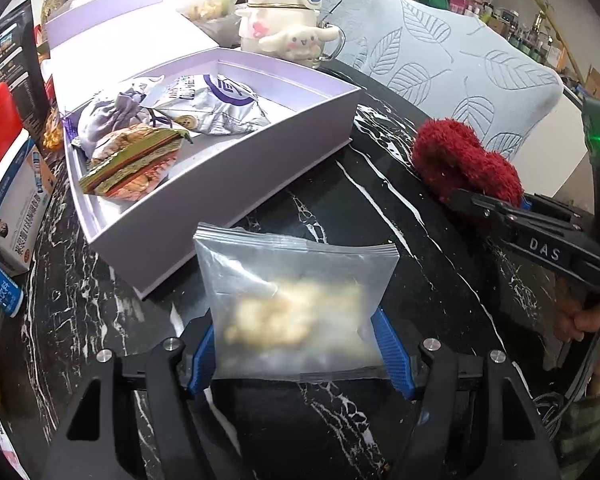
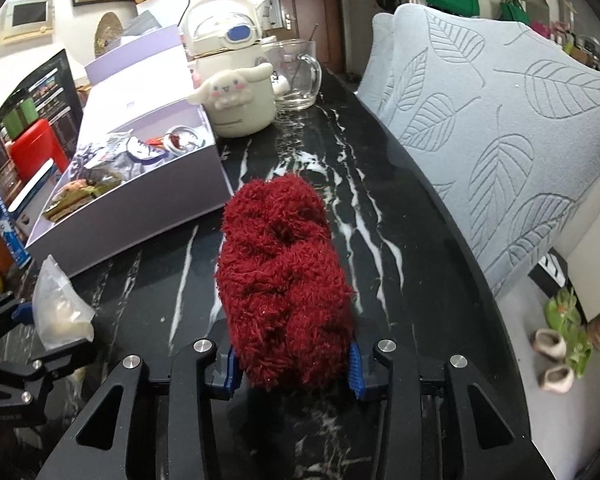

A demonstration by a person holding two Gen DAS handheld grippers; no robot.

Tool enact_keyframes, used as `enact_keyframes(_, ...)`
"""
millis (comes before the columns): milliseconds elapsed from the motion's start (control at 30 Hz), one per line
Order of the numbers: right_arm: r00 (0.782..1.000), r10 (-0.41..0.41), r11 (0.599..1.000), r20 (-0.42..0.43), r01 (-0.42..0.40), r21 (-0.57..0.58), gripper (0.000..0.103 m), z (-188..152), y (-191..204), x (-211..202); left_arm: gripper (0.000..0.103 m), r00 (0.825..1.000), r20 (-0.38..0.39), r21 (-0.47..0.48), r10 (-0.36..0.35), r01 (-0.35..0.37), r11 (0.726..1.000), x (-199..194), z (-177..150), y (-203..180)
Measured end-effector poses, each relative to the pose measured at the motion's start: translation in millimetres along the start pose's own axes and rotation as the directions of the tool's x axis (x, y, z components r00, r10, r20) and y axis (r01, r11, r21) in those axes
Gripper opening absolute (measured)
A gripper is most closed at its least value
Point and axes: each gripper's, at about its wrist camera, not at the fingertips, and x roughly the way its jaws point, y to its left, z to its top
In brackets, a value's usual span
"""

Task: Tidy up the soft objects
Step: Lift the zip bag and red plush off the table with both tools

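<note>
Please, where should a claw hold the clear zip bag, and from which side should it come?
Grip the clear zip bag at its lower, filled part, coming from below as the left claw does: the flat film fits between the pads, and the sealed zip edge stays upward.

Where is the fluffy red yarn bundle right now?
The fluffy red yarn bundle is clamped in the right hand-held gripper above the black marble table, right of the open lilac cardboard box.
</note>
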Motion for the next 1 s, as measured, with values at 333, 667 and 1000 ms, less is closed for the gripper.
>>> enact_keyframes(333, 0.999, 0.031, 0.999, 0.009, -0.031, -0.022, 0.039, -12, 18, -22, 0.068, 0.999, 0.032, -0.014, 0.004, -0.004, 1.000, -18, -9, 5)
enact_keyframes(667, 0.998, 0.043, 0.998, 0.042, -0.042, -0.040, 0.039, -26, 30, -50, 0.068, 0.998, 0.065, -0.016, 0.006, -0.005, 1.000, -40, -19, 2)
enact_keyframes(1000, 0.994, 0.092, 0.993, 0.053, -0.088, -0.076, 0.039, -42, 52, -72, 0.068, 0.995, 0.102, -0.032, 0.012, -0.009, 0.999, -67, -36, 5)
